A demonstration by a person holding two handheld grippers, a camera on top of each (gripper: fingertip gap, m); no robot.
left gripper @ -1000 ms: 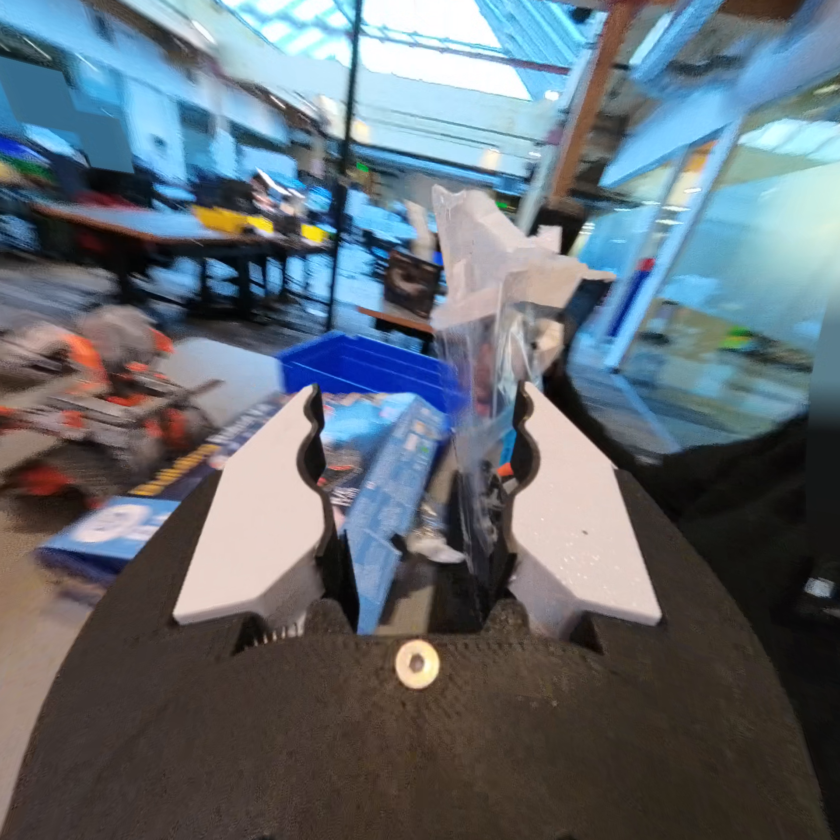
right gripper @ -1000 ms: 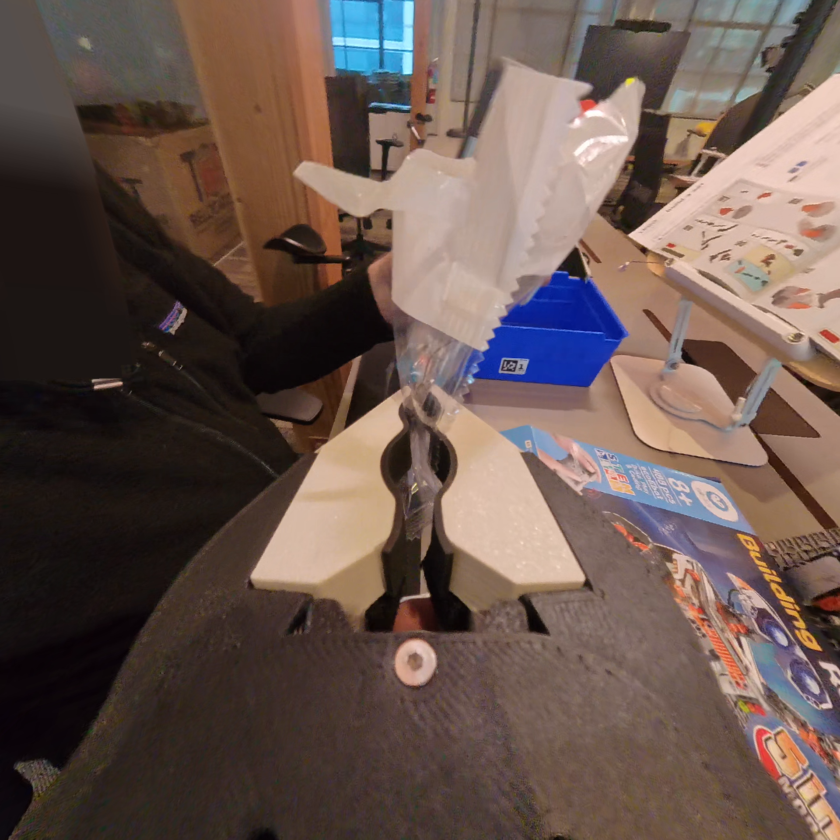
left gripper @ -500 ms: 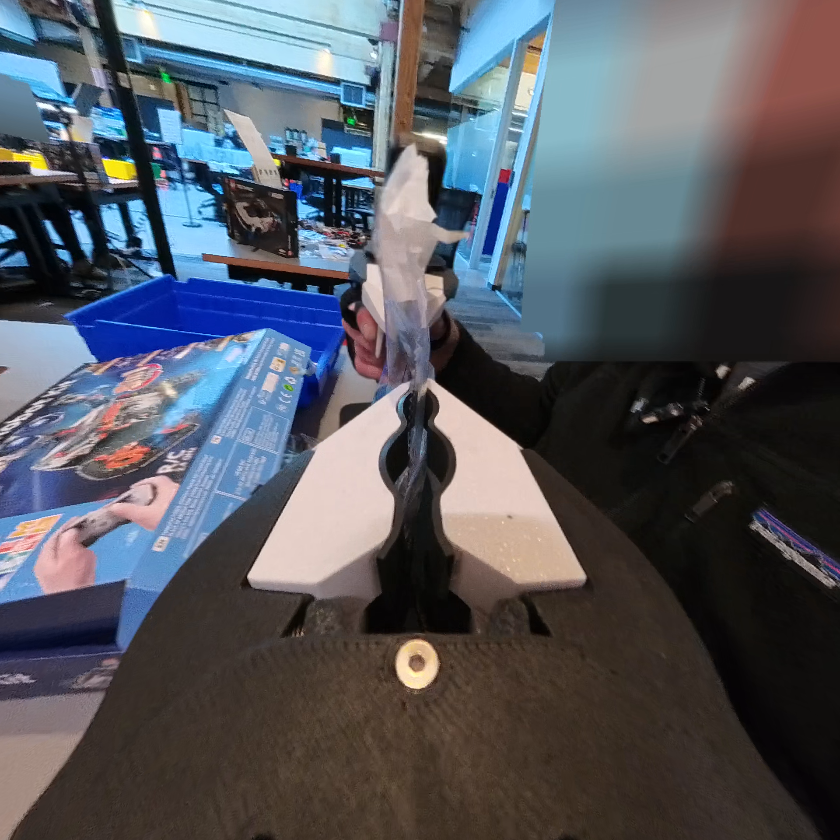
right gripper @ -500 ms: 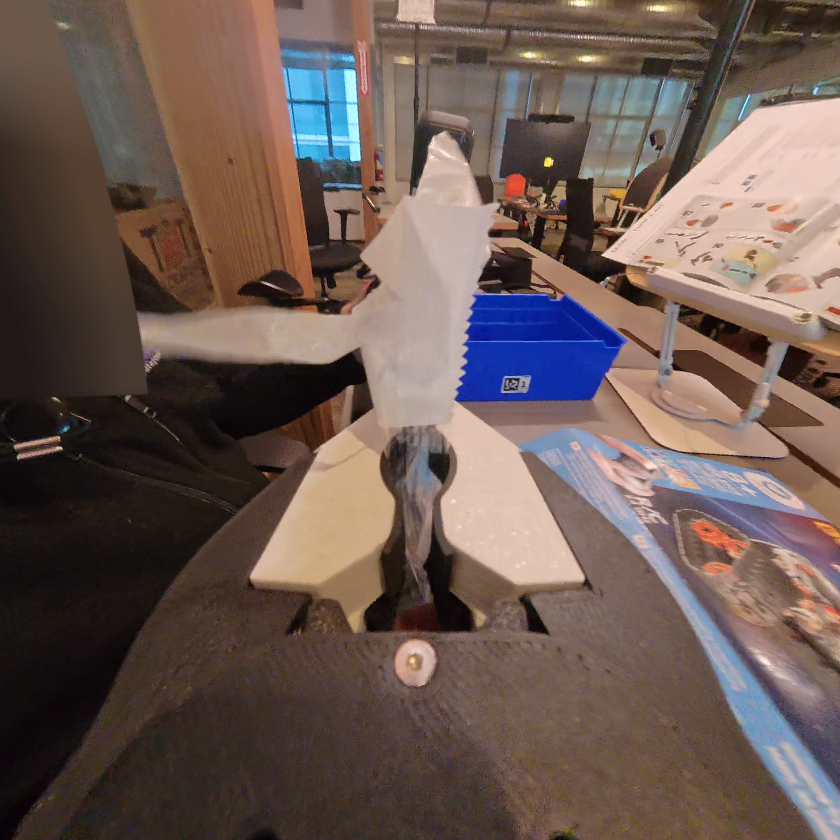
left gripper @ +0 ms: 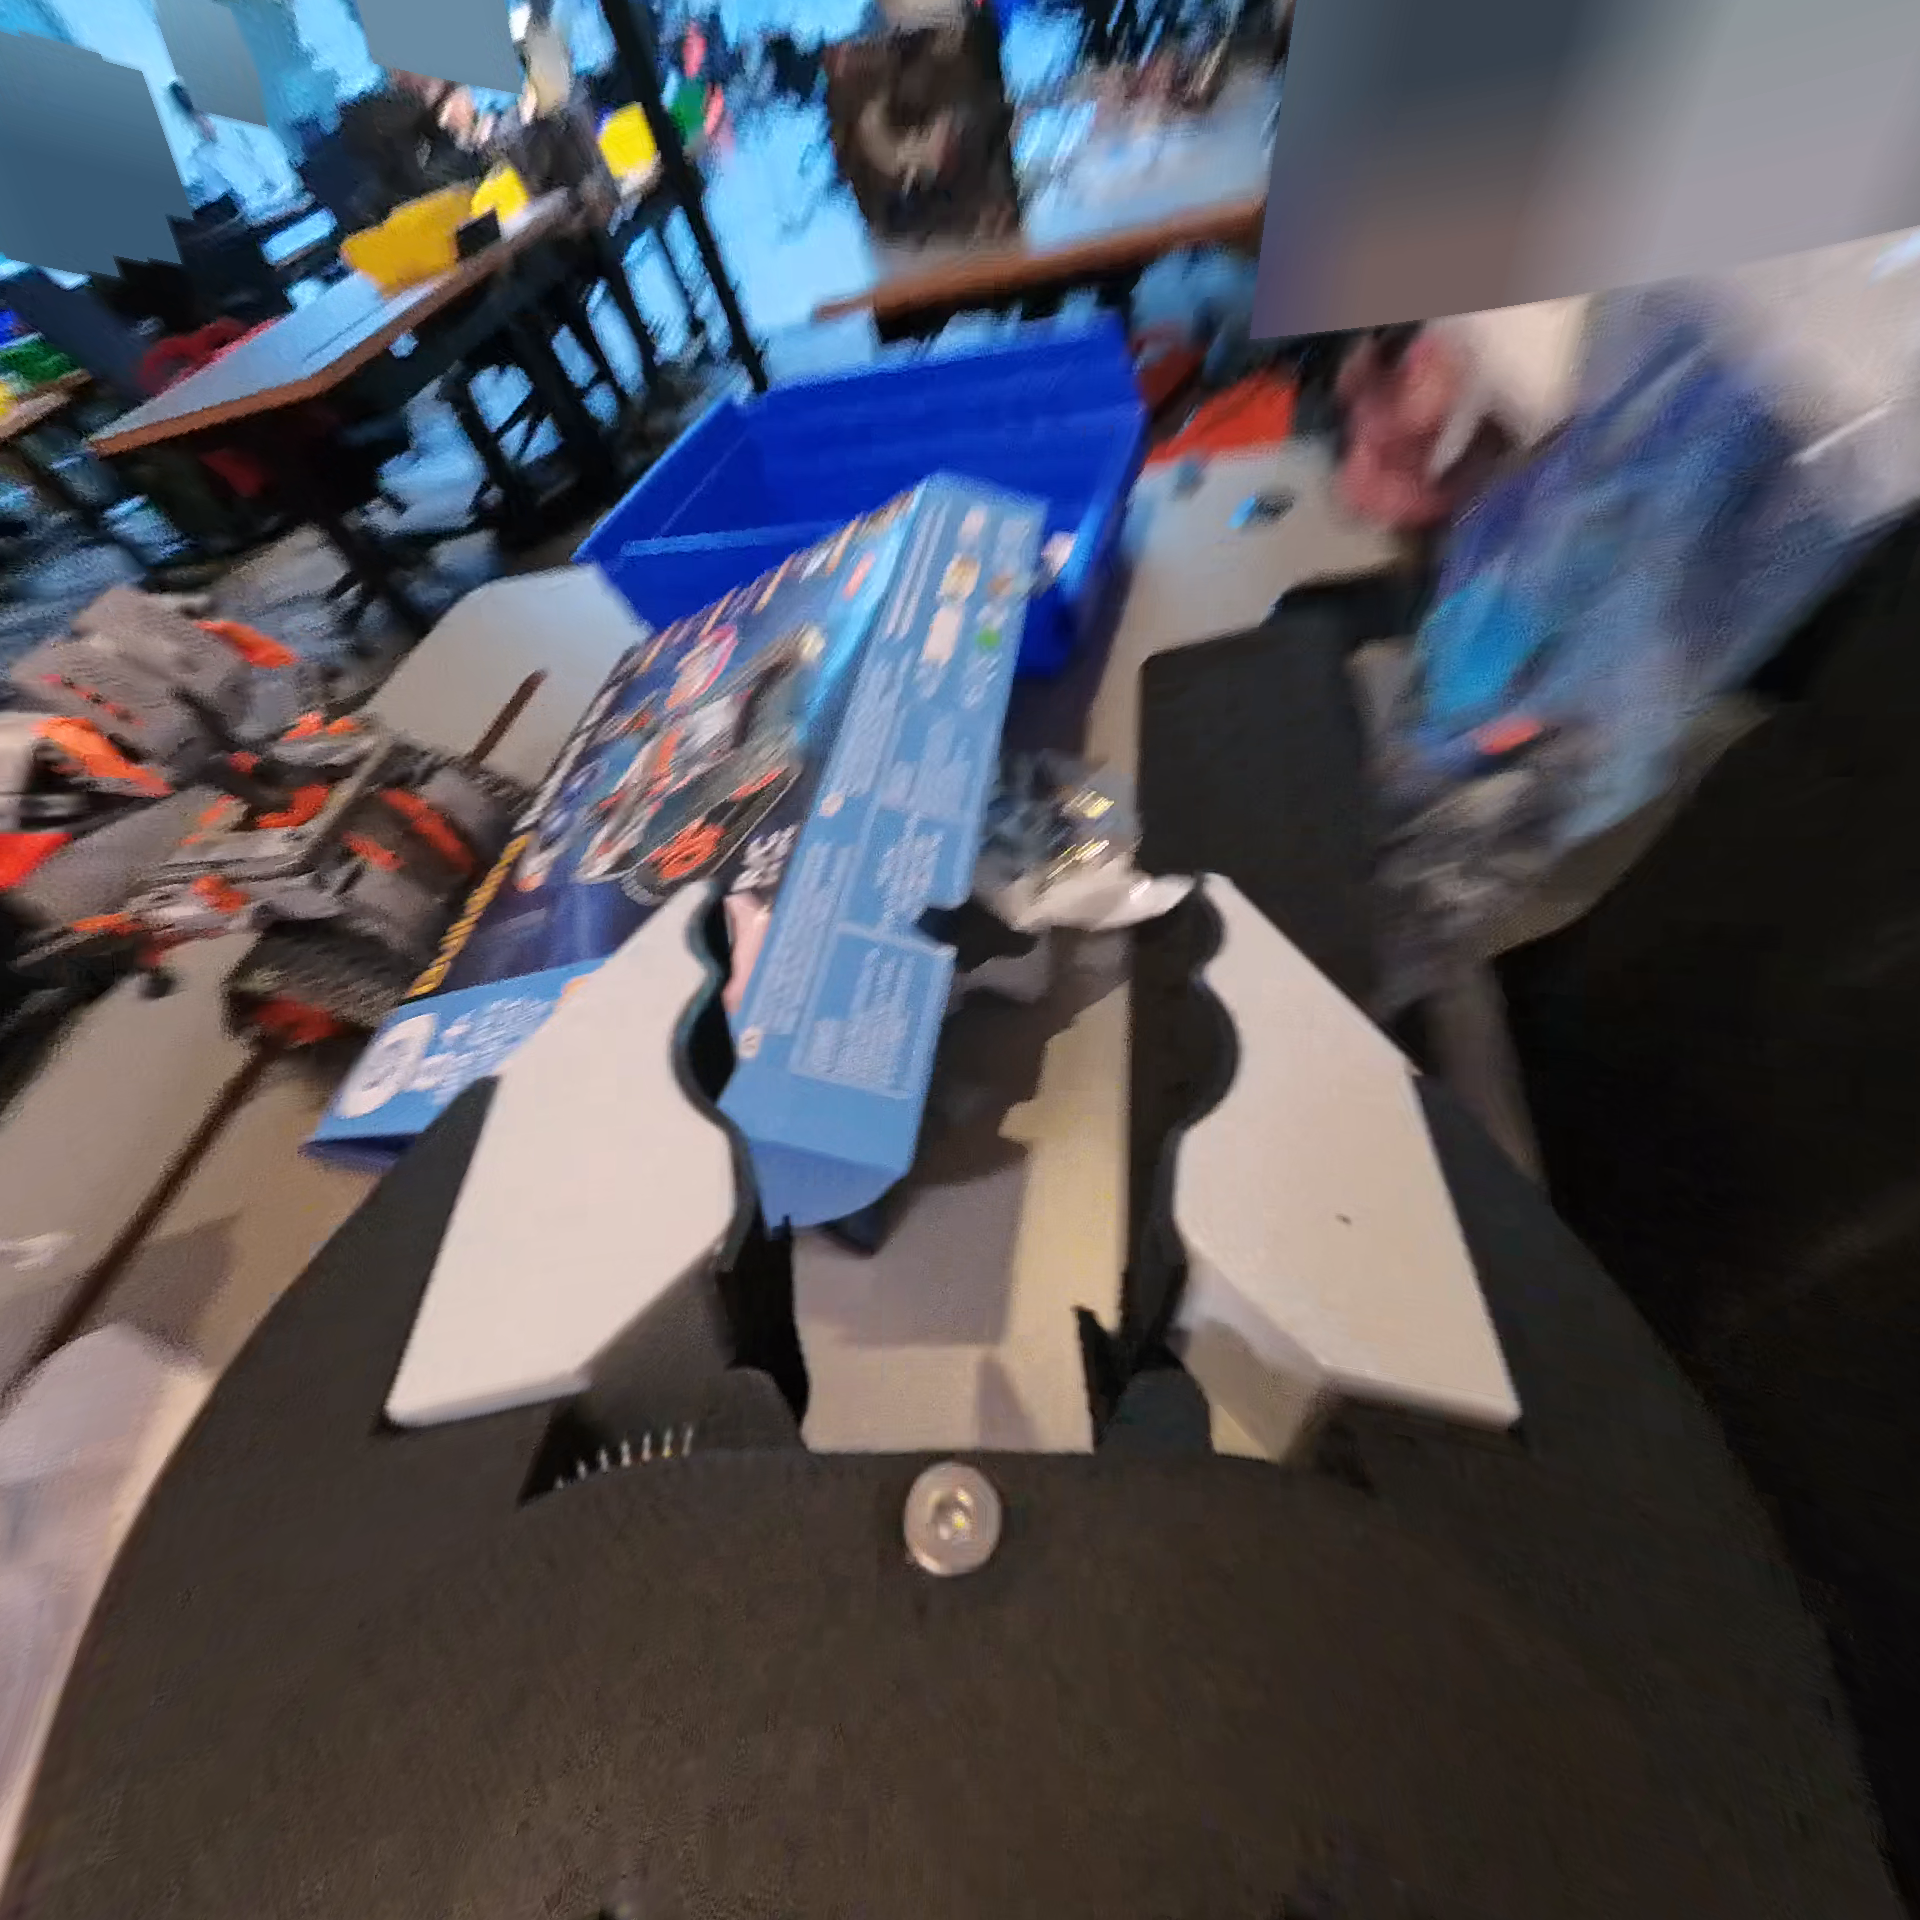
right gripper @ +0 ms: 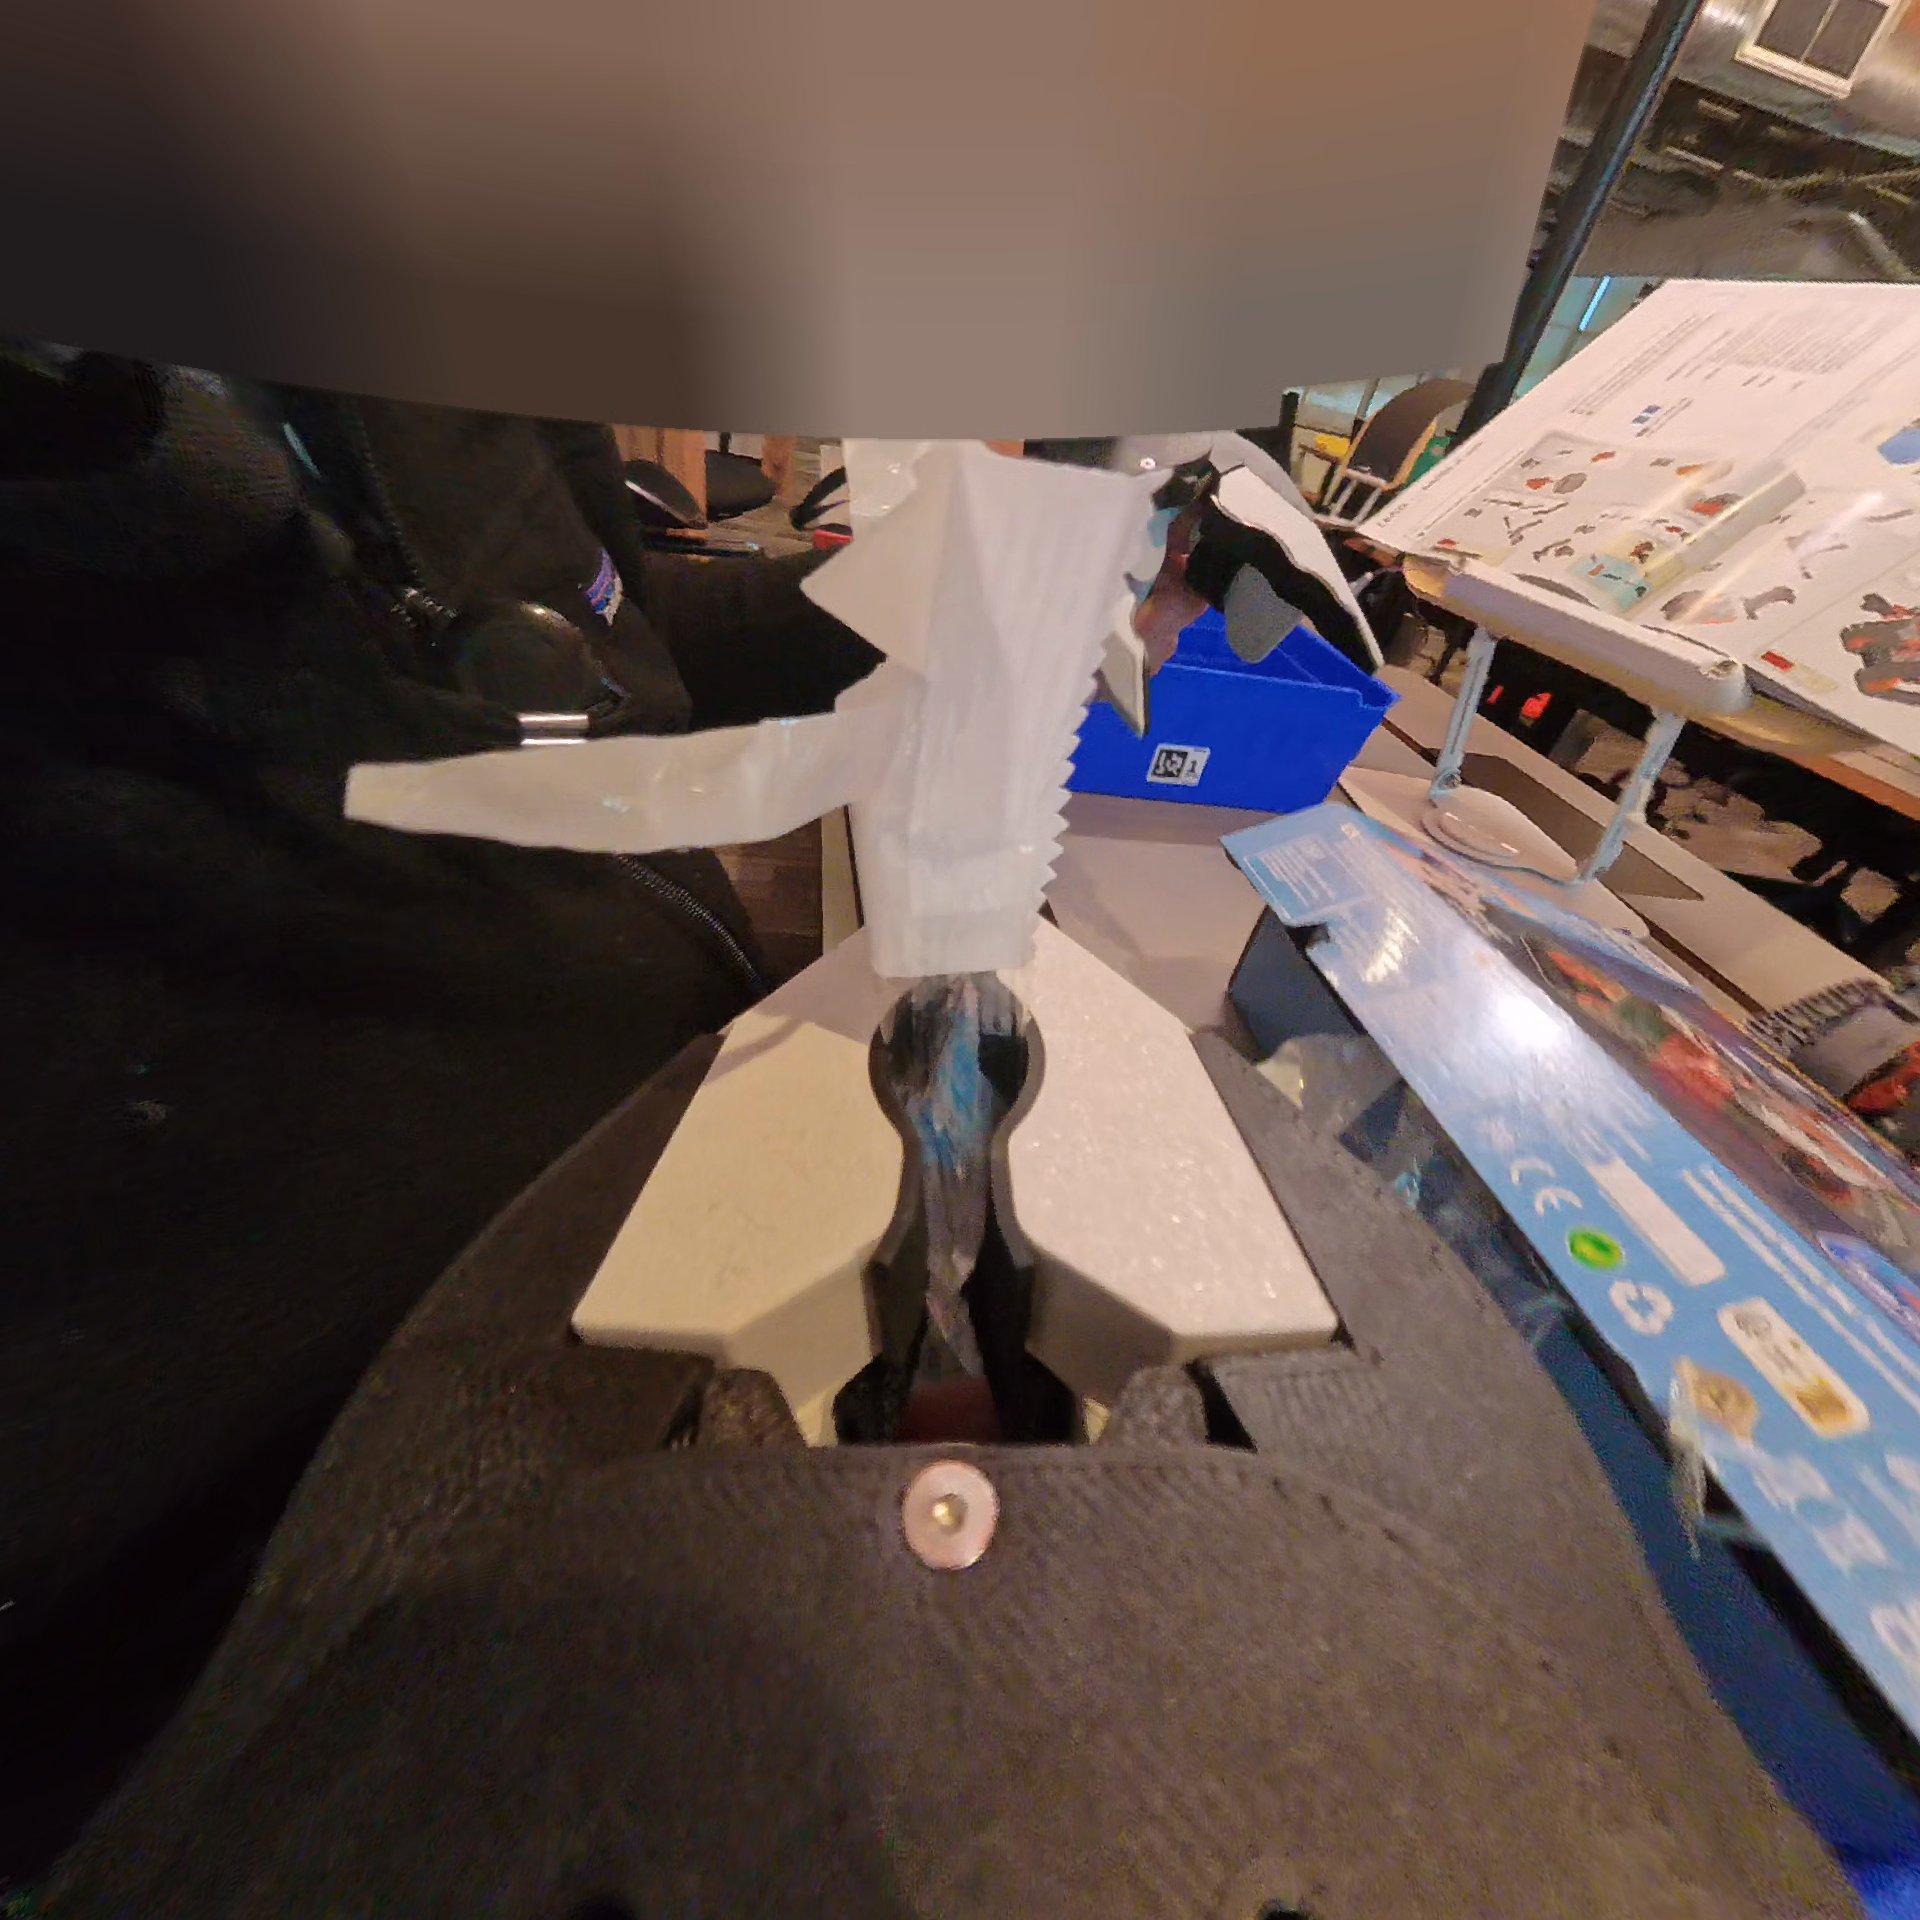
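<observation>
My right gripper (right gripper: 951,987) is shut on a clear plastic bag (right gripper: 966,707) of small parts. The bag's white serrated top stands above the fingertips, and a torn strip hangs out to the left. My left gripper (left gripper: 956,914) is open and empty, its jaws wide apart over the table. The flap of a blue toy box (left gripper: 665,769) shows between the jaws. A small clear bag (left gripper: 1070,831) lies on the table just beyond the right finger. At the right of the left wrist view a hand and a blue shape (left gripper: 1579,623) are blurred.
A blue bin (left gripper: 883,468) stands behind the box and also shows in the right wrist view (right gripper: 1247,727). A grey and orange toy vehicle (left gripper: 260,821) sits at the left. An instruction booklet on a stand (right gripper: 1714,499) is at the right, with the box (right gripper: 1558,1091) below it. A person in a black jacket (right gripper: 312,935) is close by.
My left gripper has let go of the bag, opened, and swung down toward the box on the table. My right gripper stays shut on the bag.
</observation>
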